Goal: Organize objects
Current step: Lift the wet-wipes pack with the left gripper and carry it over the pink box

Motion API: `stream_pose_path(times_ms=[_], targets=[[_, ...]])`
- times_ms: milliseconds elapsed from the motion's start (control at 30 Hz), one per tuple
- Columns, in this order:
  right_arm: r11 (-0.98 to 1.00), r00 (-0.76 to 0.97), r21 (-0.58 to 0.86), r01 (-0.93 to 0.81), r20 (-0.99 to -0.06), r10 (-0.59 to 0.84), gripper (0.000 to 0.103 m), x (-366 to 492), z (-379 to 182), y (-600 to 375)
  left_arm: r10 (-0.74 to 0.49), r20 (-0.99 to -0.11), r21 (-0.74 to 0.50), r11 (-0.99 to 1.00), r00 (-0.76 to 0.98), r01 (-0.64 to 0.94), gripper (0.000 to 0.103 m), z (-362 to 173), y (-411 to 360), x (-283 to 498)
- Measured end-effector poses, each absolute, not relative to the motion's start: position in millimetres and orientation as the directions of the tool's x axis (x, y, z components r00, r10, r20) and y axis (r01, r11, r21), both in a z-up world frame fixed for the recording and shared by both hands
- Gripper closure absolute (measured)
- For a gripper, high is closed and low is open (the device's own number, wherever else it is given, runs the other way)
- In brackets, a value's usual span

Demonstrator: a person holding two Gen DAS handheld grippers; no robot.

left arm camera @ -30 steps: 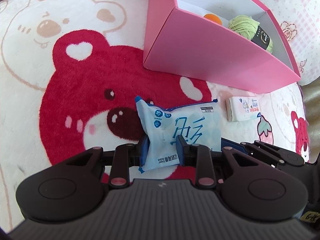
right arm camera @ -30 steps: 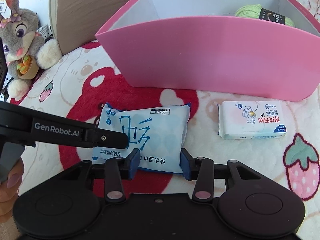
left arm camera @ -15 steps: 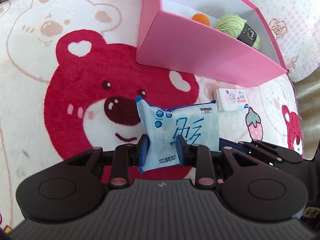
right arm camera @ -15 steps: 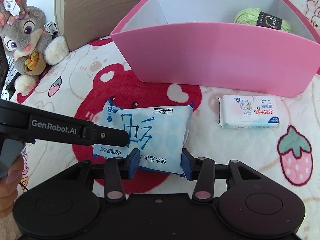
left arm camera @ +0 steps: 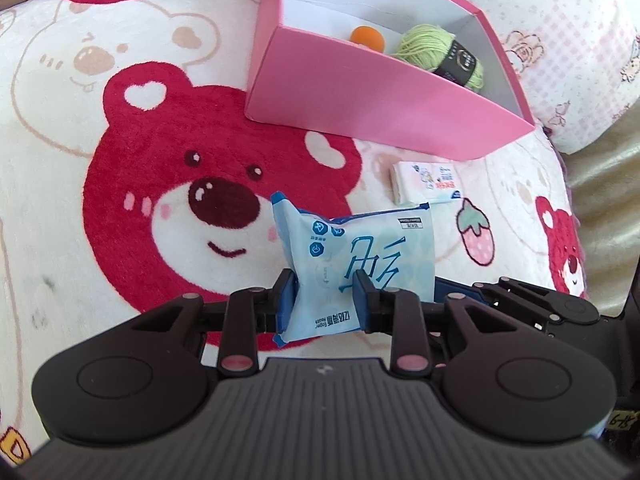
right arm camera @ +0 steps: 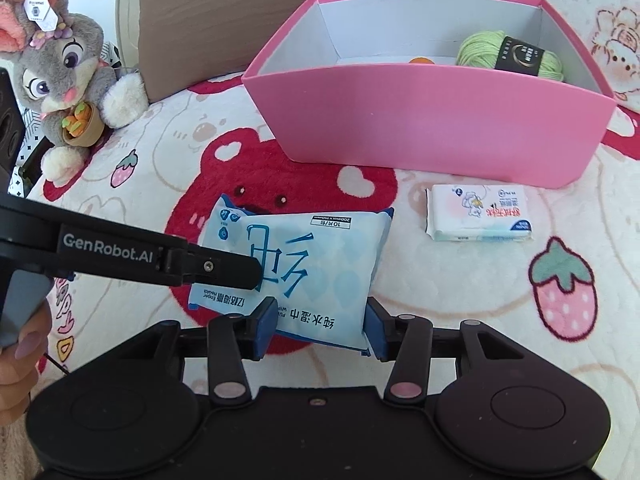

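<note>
Wipes pack (right arm camera: 296, 264) is up off the bear blanket (left arm camera: 120, 184), pinched at one end by the left hand-held gripper (left arm camera: 324, 304), clamped tight on it. Right hand-held gripper (right arm camera: 320, 320) straddles the pack's near edge, jaws just been easing wider, pads at its sides. Beyond sits the pink box (right arm camera: 432, 120), green yarn (right arm camera: 508, 56) and an orange ball (left arm camera: 366, 36) inside. Small tissue pack (right arm camera: 480, 218) lies just before the box. Plush rabbit (right arm camera: 60, 80) sits far left.

glossy plastic wipes pack (right arm camera: 304, 264), plush blanket (left arm camera: 132, 184)
</note>
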State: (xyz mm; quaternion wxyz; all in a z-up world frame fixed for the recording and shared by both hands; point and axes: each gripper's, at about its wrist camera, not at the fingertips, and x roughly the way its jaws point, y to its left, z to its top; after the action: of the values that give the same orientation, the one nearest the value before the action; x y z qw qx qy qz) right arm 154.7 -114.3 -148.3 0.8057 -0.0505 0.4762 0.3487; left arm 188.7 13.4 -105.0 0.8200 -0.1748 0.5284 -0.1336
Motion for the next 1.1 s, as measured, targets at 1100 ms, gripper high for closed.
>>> stream_pose_path(times_ms=[1100], targets=[[0.722, 0.393, 0.193, -0.665, -0.731, 0.558, 0.023, 125.0, -22.6, -125.1, -0.476, -0.719, -0.435, 0.876, 0.506, 0.207, 0.073, 34.5, 9.2, 156.4]])
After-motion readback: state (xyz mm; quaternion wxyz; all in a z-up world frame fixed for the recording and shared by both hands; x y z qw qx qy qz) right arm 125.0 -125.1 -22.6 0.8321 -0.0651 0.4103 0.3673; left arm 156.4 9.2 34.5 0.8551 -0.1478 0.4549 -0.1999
